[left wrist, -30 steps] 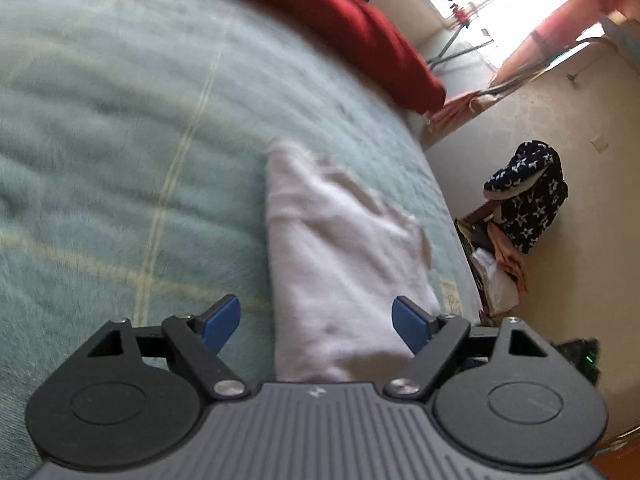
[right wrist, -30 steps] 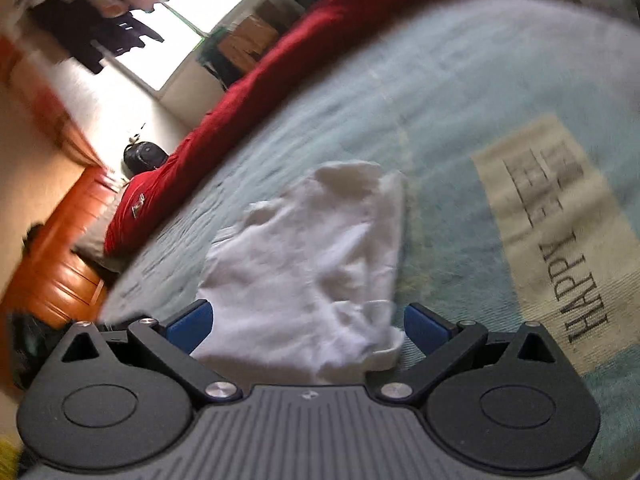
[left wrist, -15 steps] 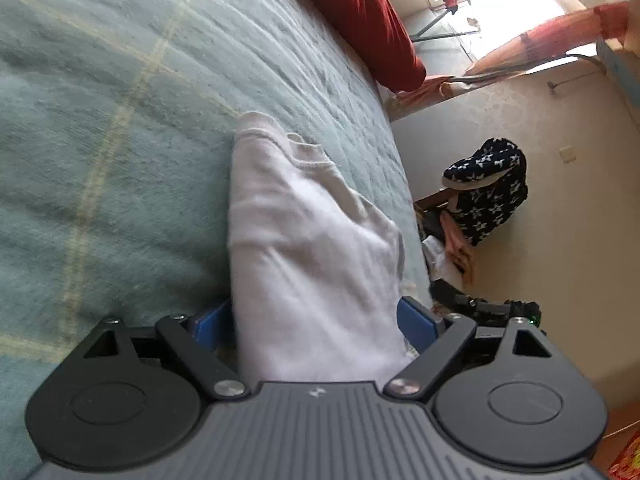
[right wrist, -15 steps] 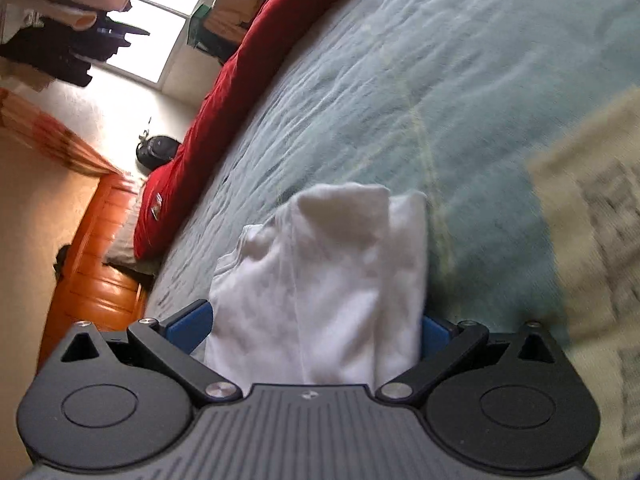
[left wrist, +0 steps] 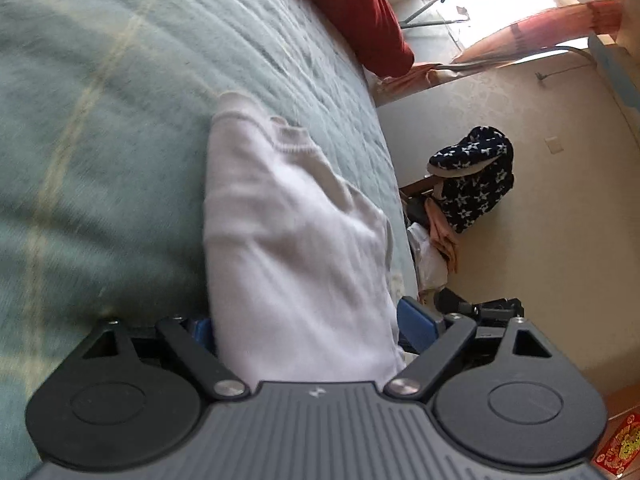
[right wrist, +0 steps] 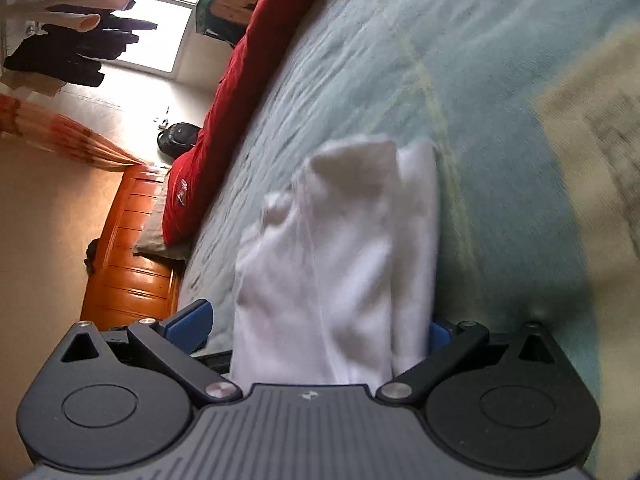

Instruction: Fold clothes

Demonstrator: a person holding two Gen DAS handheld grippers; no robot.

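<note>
A folded white garment (left wrist: 296, 248) lies on the teal bedspread (left wrist: 100, 140), close to the bed's edge. My left gripper (left wrist: 308, 326) stands open with the garment's near end between its blue pads; the left pad is mostly hidden behind the cloth, and the right pad (left wrist: 416, 320) sits just beside its edge. In the right wrist view the same white garment (right wrist: 340, 264) fills the space between the jaws of my right gripper (right wrist: 314, 328), which is open too. Its left pad (right wrist: 190, 320) is clear of the cloth, while the right pad is nearly covered by it.
A long red pillow (right wrist: 248, 64) runs along the far side of the bed. The bed's edge drops to a floor holding a dark star-patterned bag (left wrist: 472, 176) and loose clothes. An orange wooden headboard (right wrist: 132, 264) stands past the pillow. A beige patch (right wrist: 592, 120) marks the bedspread.
Both grippers came forward and down onto the white garment. It lay ahead of the pads a second ago; now its near end sits between both pairs of jaws.
</note>
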